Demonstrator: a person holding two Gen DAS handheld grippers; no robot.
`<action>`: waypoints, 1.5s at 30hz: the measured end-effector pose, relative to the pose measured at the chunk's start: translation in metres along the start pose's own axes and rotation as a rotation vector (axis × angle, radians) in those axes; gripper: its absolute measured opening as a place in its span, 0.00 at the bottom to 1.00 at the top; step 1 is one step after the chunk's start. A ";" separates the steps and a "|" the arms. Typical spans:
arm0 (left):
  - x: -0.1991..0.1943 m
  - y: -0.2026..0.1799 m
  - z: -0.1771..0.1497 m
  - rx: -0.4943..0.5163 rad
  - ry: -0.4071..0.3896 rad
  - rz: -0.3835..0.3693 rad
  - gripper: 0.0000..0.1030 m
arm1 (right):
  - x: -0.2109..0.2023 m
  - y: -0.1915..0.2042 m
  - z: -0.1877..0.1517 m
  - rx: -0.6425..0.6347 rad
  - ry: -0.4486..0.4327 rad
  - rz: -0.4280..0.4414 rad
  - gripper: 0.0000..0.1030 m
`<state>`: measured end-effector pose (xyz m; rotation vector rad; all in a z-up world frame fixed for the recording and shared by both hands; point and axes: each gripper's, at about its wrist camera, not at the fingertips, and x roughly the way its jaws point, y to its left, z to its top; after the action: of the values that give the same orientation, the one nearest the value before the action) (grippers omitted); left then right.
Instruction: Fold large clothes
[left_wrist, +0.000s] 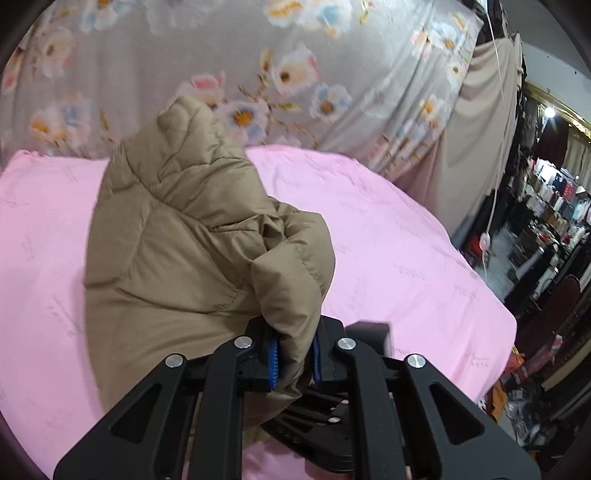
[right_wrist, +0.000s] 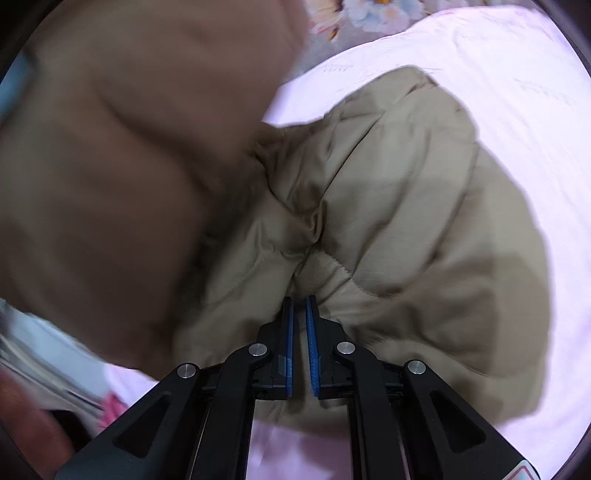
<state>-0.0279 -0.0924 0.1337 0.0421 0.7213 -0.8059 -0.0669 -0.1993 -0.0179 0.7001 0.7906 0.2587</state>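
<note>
Pink bedding (left_wrist: 388, 236) covers the bed under your tools, with a grey floral sheet (left_wrist: 155, 66) hanging at the far side and cluttered shelves (left_wrist: 554, 206) off to the right. Your left claw (left_wrist: 294, 360) is clamped on a thick fold of the tan puffer jacket (left_wrist: 177, 236), lifting it so the padding bunches above the blue pads. Your right claw (right_wrist: 300, 354) has its jaws nearly together; whether fabric is pinched at the tips cannot be told. Most of the jacket (right_wrist: 388, 206) lies heaped on the bed, its left part blurred.
</note>
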 end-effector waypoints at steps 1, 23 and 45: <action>0.007 -0.004 -0.003 0.005 0.019 -0.003 0.11 | -0.015 -0.005 0.000 0.000 -0.021 -0.016 0.09; 0.106 -0.053 -0.054 0.110 0.224 0.141 0.17 | -0.095 -0.070 0.006 0.085 -0.159 -0.235 0.14; 0.012 0.103 0.072 -0.233 -0.012 0.333 0.62 | -0.107 0.021 0.167 0.025 -0.328 -0.180 0.73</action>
<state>0.0882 -0.0487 0.1578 -0.0523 0.7685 -0.4014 -0.0181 -0.3125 0.1387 0.6689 0.5395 -0.0301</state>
